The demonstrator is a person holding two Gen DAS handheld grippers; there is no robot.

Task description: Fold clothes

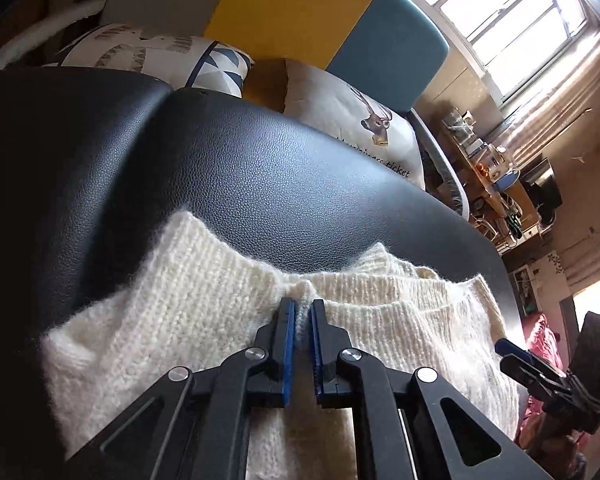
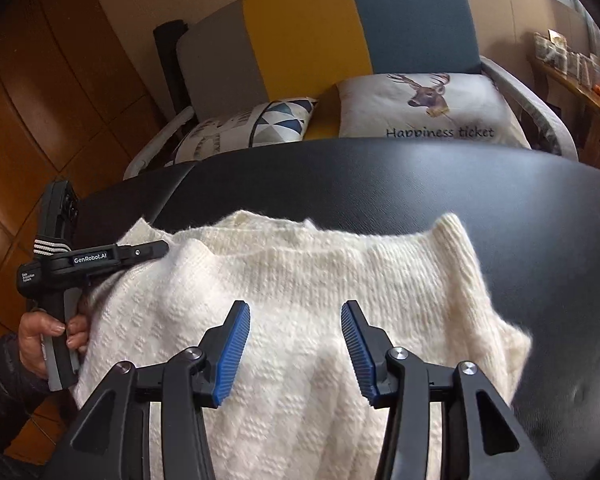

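Left fingers (image 1: pixel 302 314) pinching sweater (image 1: pixel 380 320) neckline

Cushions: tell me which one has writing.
The deer cushion, on the right, reads "Happiness ticket"; the triangle cushion beside it shows only blue patterns.

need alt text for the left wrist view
The left gripper is shut on a fold of a white knit sweater lying on a black leather surface. Behind it are two printed cushions and a grey, yellow and blue chair.
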